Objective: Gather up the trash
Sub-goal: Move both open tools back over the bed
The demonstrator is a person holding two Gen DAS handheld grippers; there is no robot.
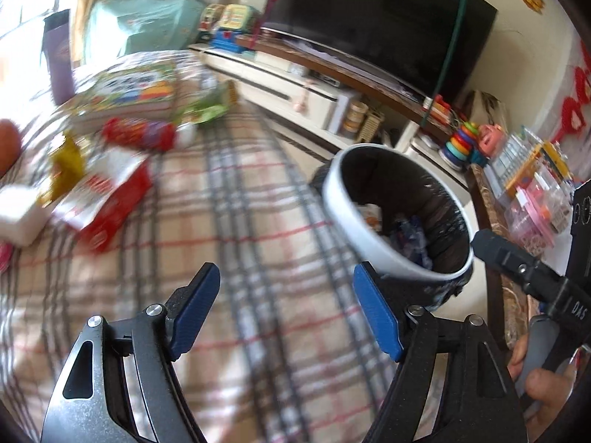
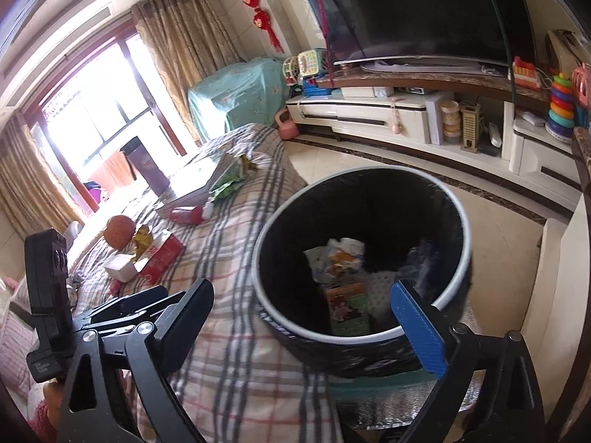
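A round bin with a white rim and black liner stands beside the plaid-covered table; it holds several wrappers and a carton. It also shows in the left wrist view. My right gripper is open and empty, right over the bin's near rim. My left gripper is open and empty above the plaid cloth, left of the bin. Trash lies further along the table: a red box, a red wrapper, a yellow wrapper, a green wrapper.
On the table are also a white box, an orange ball and a colourful book. A TV on a low white cabinet with toys runs along the far wall. A shelf of boxes is at right.
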